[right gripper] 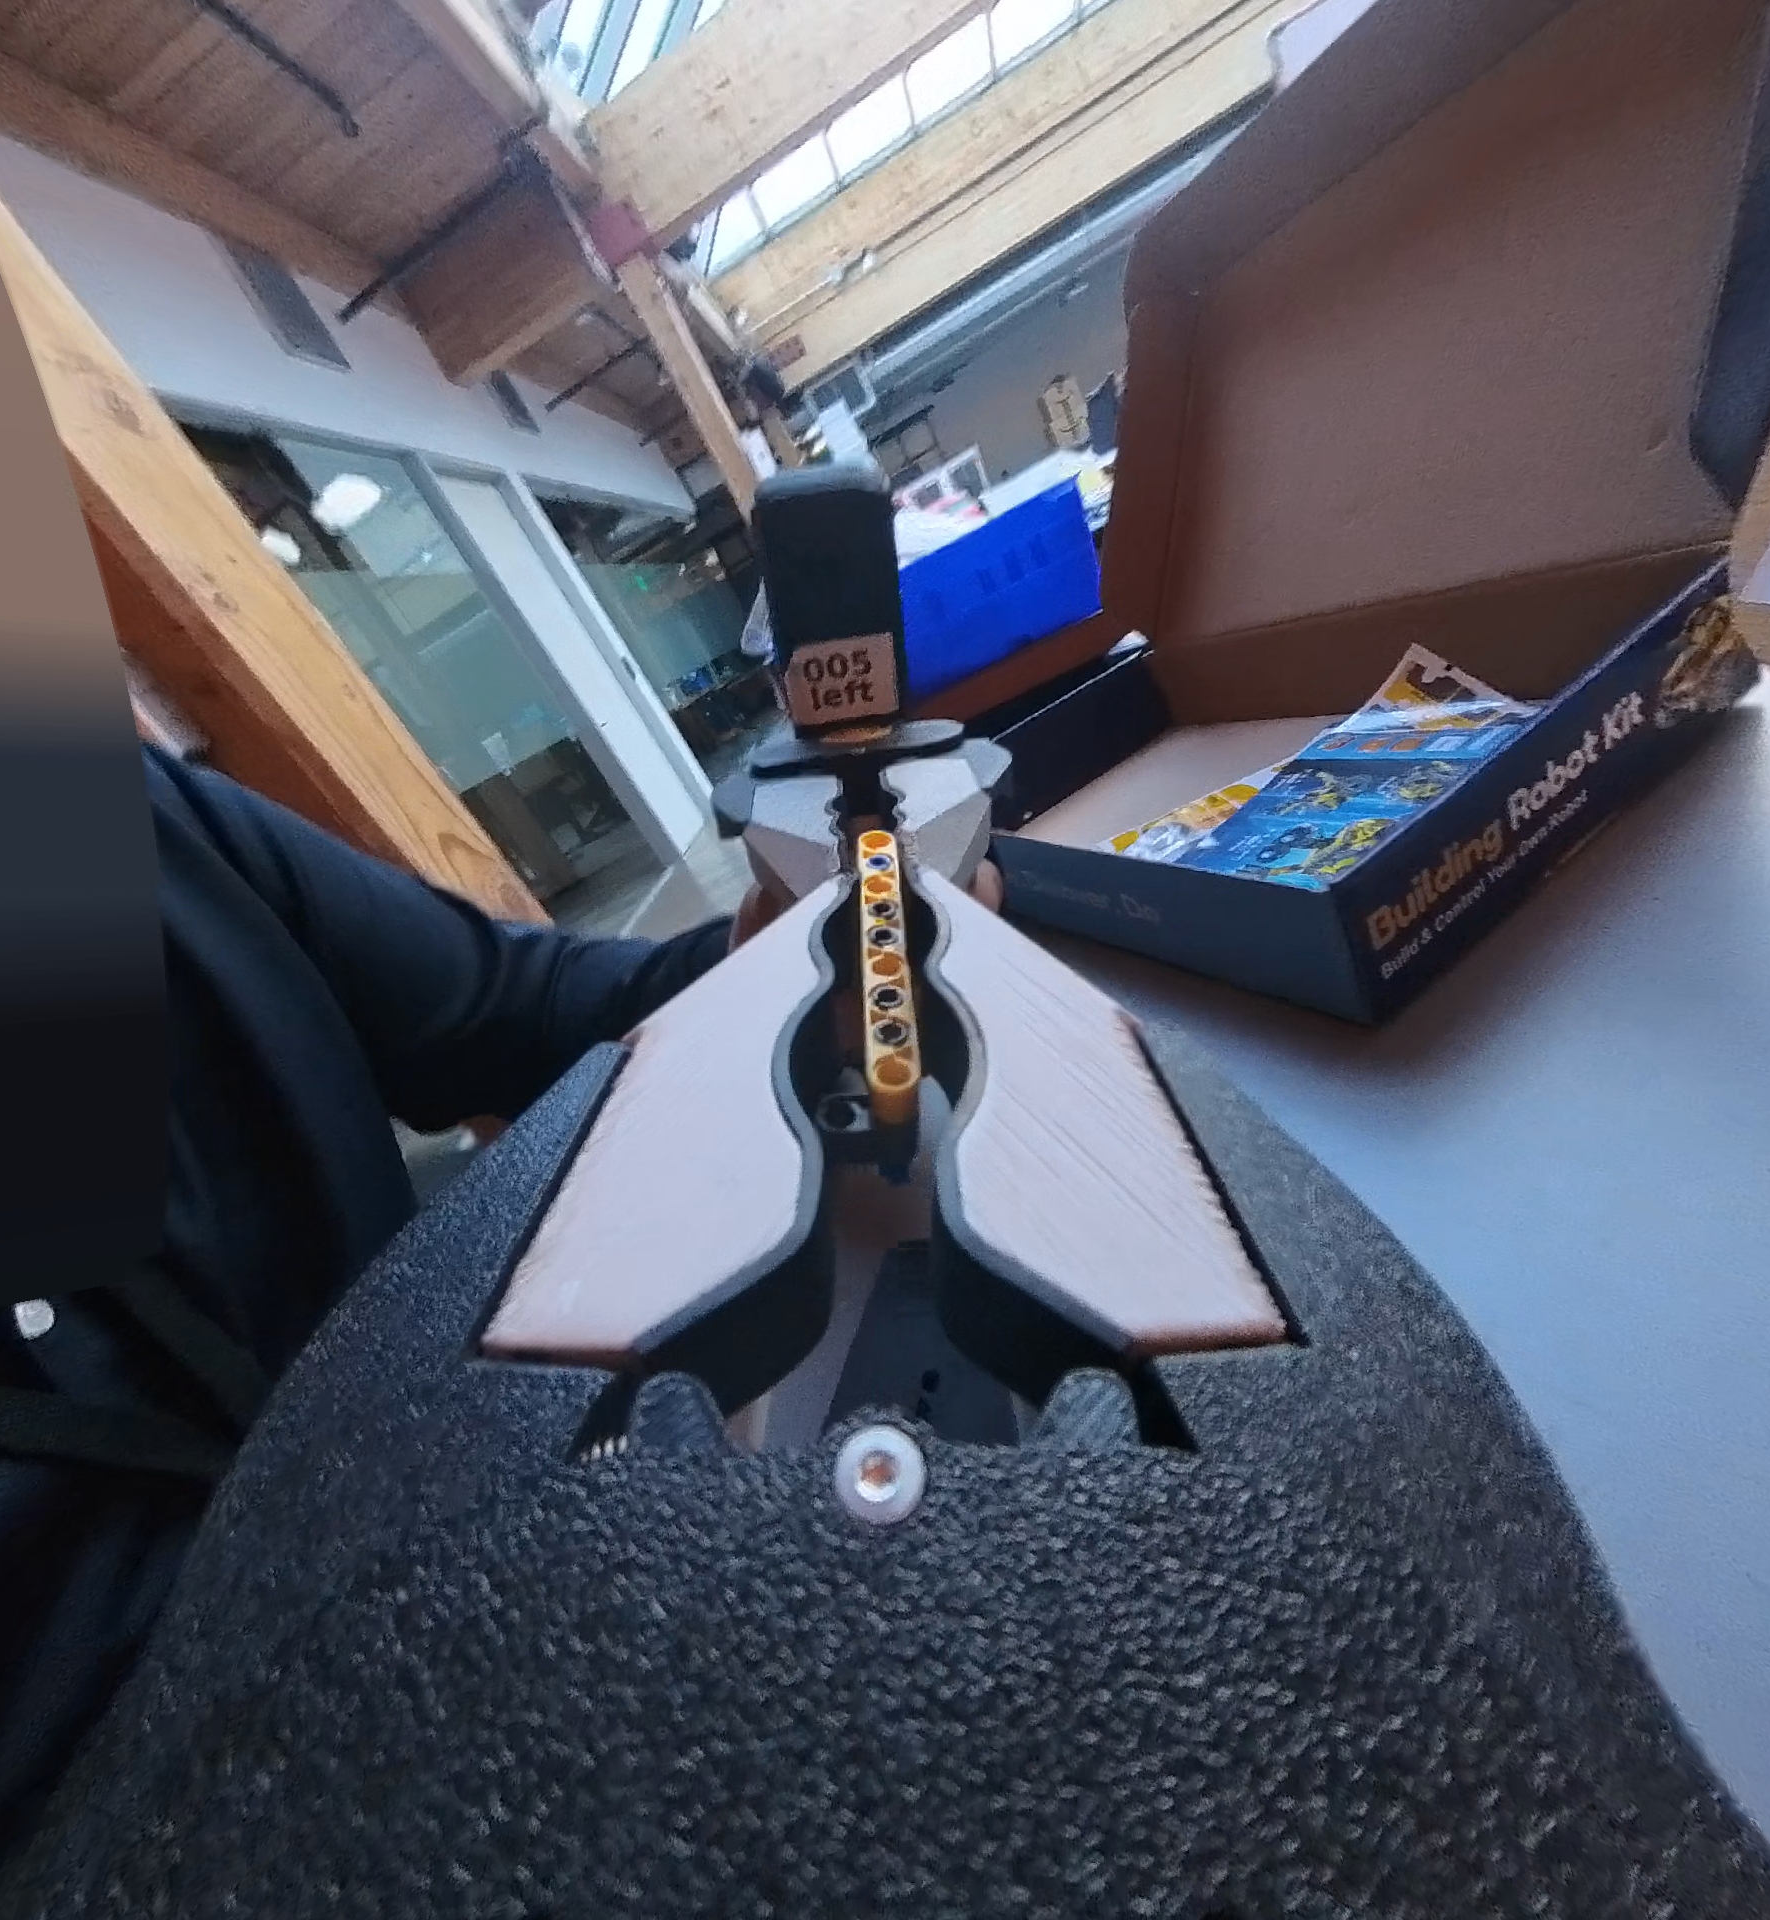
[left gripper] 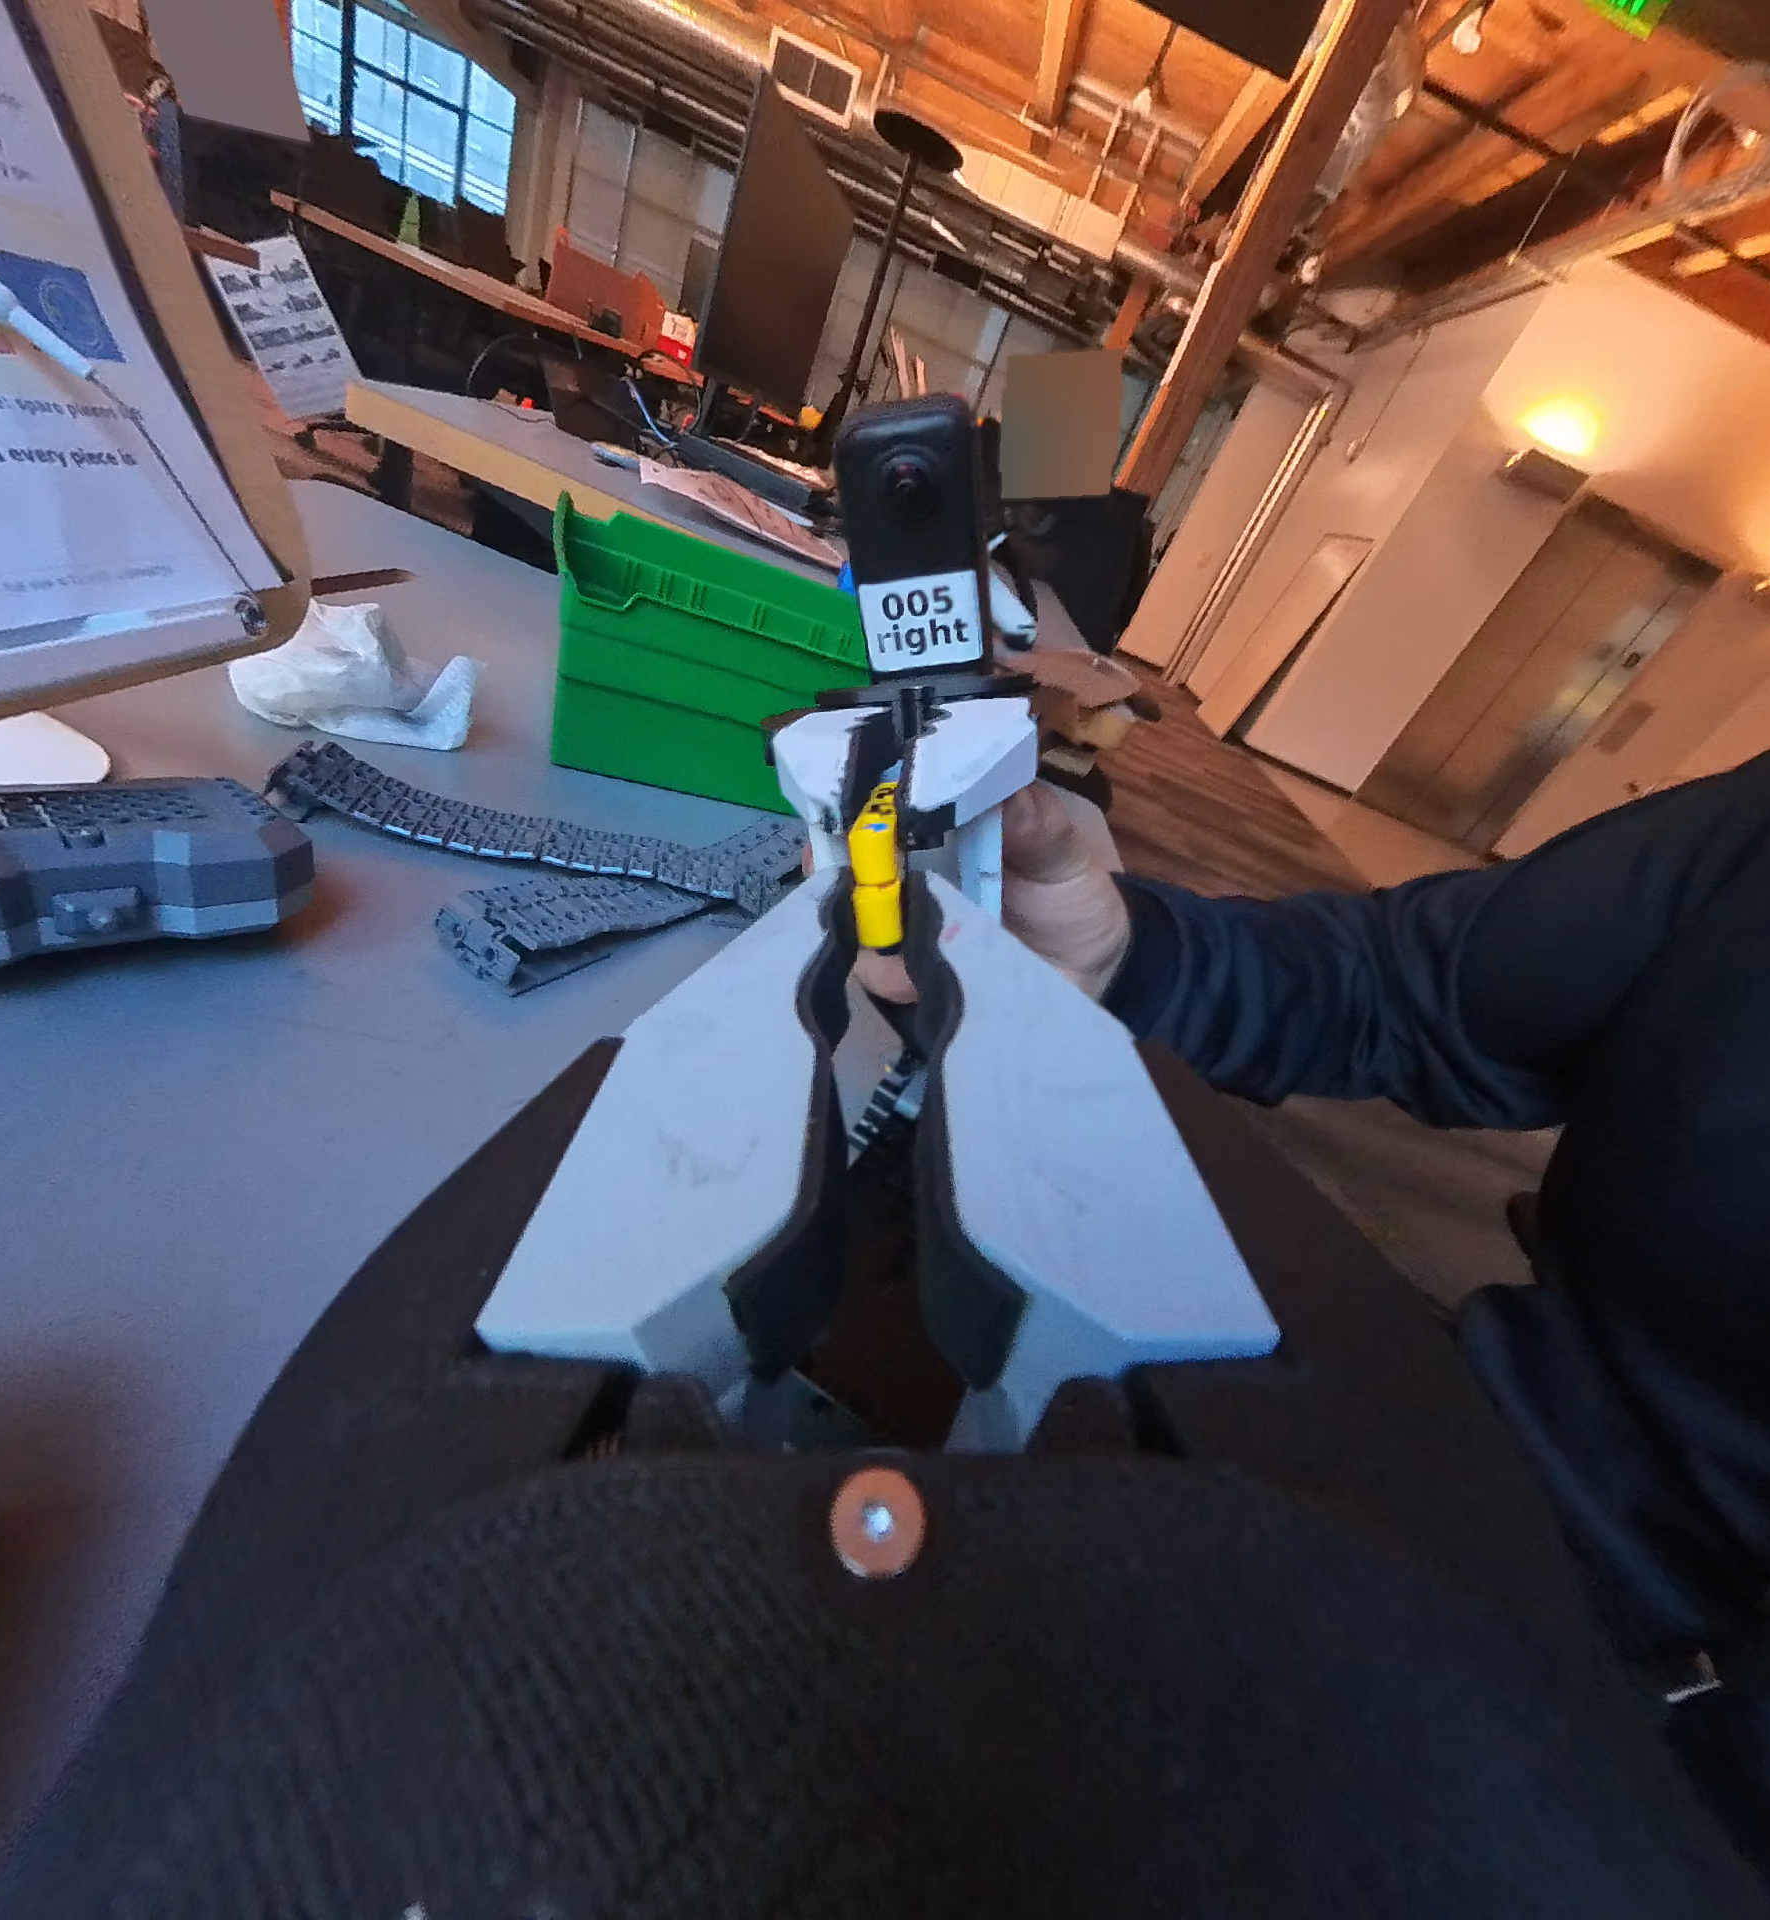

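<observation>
A yellow beam (right gripper: 886, 977) with a row of holes is held in the air between the two grippers, which face each other tip to tip. My right gripper (right gripper: 881, 904) is shut on the beam's near part. My left gripper (right gripper: 868, 816) grips its far end. In the left wrist view the left gripper (left gripper: 876, 883) is shut on the yellow beam (left gripper: 876, 904), and the right gripper (left gripper: 891, 800) meets it from the far side, held by a hand (left gripper: 1057, 883). A small black part (right gripper: 845, 1117) sits at the beam's near end.
On the grey table (left gripper: 185, 1091) lie a grey built body (left gripper: 102, 873), black track chains (left gripper: 548, 842), a crumpled plastic bag (left gripper: 361, 675) and a green bin (left gripper: 694, 665). A standing instruction sheet (left gripper: 60, 416) is at left. An open kit box (right gripper: 1432, 914) holds a booklet (right gripper: 1328, 769). The tips of both grippers are at nearly the same place.
</observation>
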